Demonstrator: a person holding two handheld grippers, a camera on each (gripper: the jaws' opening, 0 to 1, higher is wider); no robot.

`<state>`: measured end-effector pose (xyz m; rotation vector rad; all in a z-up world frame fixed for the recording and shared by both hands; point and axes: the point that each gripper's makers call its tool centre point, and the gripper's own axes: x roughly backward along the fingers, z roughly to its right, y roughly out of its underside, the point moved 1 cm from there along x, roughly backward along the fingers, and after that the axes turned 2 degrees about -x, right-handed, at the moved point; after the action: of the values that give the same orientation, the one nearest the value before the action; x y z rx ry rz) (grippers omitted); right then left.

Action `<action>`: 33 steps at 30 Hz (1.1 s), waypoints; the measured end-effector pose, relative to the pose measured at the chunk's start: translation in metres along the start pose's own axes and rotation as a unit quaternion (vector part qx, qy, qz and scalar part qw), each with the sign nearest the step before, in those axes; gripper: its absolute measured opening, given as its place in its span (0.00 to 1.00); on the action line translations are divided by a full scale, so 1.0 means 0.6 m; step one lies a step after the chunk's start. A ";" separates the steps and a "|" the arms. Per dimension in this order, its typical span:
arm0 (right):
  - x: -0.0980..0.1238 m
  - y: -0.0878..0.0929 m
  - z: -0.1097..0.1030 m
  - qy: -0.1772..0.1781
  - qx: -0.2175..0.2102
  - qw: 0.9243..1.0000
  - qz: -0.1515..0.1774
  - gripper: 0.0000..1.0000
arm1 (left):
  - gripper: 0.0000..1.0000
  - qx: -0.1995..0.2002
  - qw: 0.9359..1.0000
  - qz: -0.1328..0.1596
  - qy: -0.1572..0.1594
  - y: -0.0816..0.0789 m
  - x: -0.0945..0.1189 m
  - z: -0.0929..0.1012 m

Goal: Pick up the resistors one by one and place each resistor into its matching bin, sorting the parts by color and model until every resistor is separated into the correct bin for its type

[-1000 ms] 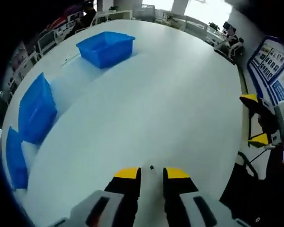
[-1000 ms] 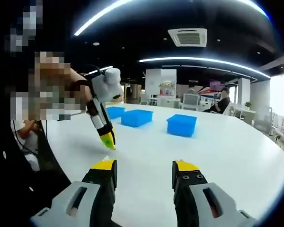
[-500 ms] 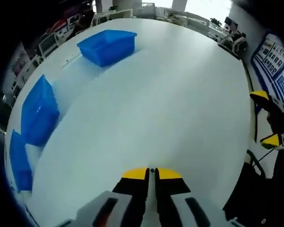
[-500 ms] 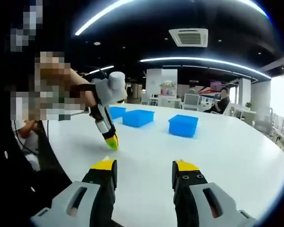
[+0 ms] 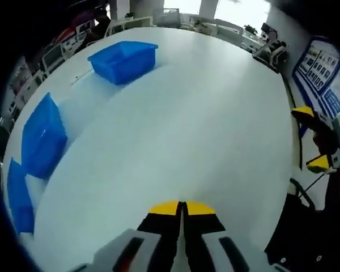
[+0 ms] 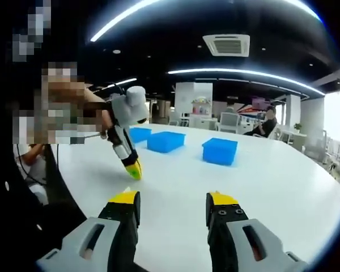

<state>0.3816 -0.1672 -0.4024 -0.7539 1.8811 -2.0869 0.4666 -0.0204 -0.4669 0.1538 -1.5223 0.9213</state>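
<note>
The left hand-held gripper [image 5: 182, 207] has its yellow tips pressed together low over the white counter [image 5: 204, 119]. Whether a resistor is pinched between them I cannot tell; none is visible. Three blue bins sit well apart from it: one at 11 o'clock [image 5: 123, 58], two at 9 o'clock [image 5: 42, 136] [image 5: 18, 195]. The right hand-held gripper [image 6: 173, 207] hangs wide and empty.

Risks, as I judge them: such a tiny part may slip or spring from the tips on lifting, vanish against the counter, or reach the wrong bin.
</note>
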 end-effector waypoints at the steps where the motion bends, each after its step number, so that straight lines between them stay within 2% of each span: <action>1: -0.001 -0.001 0.000 0.000 0.000 1.000 0.000 0.48 | 0.05 -0.011 1.000 0.014 0.011 -0.005 0.006 0.003; 3: -0.003 -0.001 -0.002 -0.001 0.001 1.000 -0.001 0.48 | 0.05 -0.007 0.999 0.048 0.007 -0.015 0.022 -0.001; 6: -0.007 -0.003 -0.008 -0.005 0.003 1.000 -0.003 0.48 | 0.05 -0.015 0.993 0.115 0.015 -0.036 0.048 0.000; 8: -0.009 -0.007 -0.009 -0.005 0.005 1.000 -0.001 0.48 | 0.05 -0.012 0.978 0.207 0.023 -0.063 0.081 0.001; 9: -0.010 -0.008 -0.010 -0.005 0.005 1.000 0.000 0.48 | 0.05 -0.008 0.972 0.232 0.026 -0.066 0.094 0.001; 10: -0.011 -0.011 -0.010 -0.004 0.006 1.000 0.000 0.48 | 0.05 -0.008 0.964 0.266 0.029 -0.072 0.108 0.001; 13: -0.012 -0.018 -0.009 0.001 0.008 1.000 0.004 0.48 | 0.05 -0.029 0.934 0.357 0.014 -0.080 0.147 -0.006; 14: -0.012 -0.021 -0.009 0.003 0.007 1.000 0.006 0.48 | 0.05 -0.030 0.924 0.382 0.000 -0.079 0.158 -0.013; 16: -0.012 -0.026 -0.008 0.009 0.007 1.000 0.010 0.48 | 0.05 -0.026 0.898 0.438 -0.017 -0.079 0.181 -0.020; 17: -0.013 -0.029 -0.007 0.012 0.007 1.000 0.013 0.48 | 0.05 -0.016 0.894 0.448 -0.021 -0.074 0.184 -0.022; 19: -0.015 -0.034 -0.008 0.017 0.005 1.000 0.014 0.48 | 0.05 0.002 0.877 0.480 -0.024 -0.073 0.194 -0.022; 20: -0.016 -0.036 -0.011 0.017 0.006 1.000 0.013 0.48 | 0.05 -0.002 0.880 0.474 -0.025 -0.068 0.188 -0.018; 21: -0.018 -0.037 -0.013 0.017 0.009 1.000 0.013 0.48 | 0.05 -0.001 0.878 0.478 -0.029 -0.068 0.187 -0.017; 22: -0.019 -0.038 -0.014 0.017 0.010 1.000 0.012 0.48 | 0.05 0.005 0.869 0.495 -0.028 -0.074 0.192 -0.016; 24: -0.021 -0.039 -0.019 0.015 0.012 1.000 0.011 0.48 | 0.05 0.011 0.870 0.492 -0.020 -0.083 0.188 -0.013; 25: -0.021 -0.040 -0.021 0.014 0.014 1.000 0.011 0.48 | 0.05 0.032 0.861 0.508 -0.013 -0.095 0.194 -0.014; 26: -0.022 -0.040 -0.022 0.014 0.014 1.000 0.011 0.48 | 0.05 0.042 0.863 0.504 -0.006 -0.104 0.191 -0.016; 27: -0.022 -0.040 -0.022 0.014 0.013 1.000 0.011 0.48 | 0.05 0.039 0.872 0.488 -0.011 -0.113 0.181 -0.019; 29: -0.023 -0.037 -0.022 0.016 0.012 1.000 0.010 0.48 | 0.05 0.027 0.867 0.497 -0.015 -0.153 0.181 -0.020; 30: -0.023 -0.037 -0.021 0.018 0.010 1.000 0.011 0.48 | 0.05 0.024 0.869 0.494 -0.012 -0.171 0.178 -0.020; 31: -0.022 -0.036 -0.019 0.019 0.009 1.000 0.010 0.48 | 0.05 0.023 0.869 0.495 -0.012 -0.183 0.177 -0.022; 33: -0.019 -0.037 -0.012 0.026 0.008 1.000 0.013 0.48 | 0.05 0.015 0.867 0.498 -0.011 -0.228 0.174 -0.028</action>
<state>0.3912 -0.1518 -0.3833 -0.6749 1.8892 -2.1224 0.5396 -0.0580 -0.3150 -0.6757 -1.5910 1.7470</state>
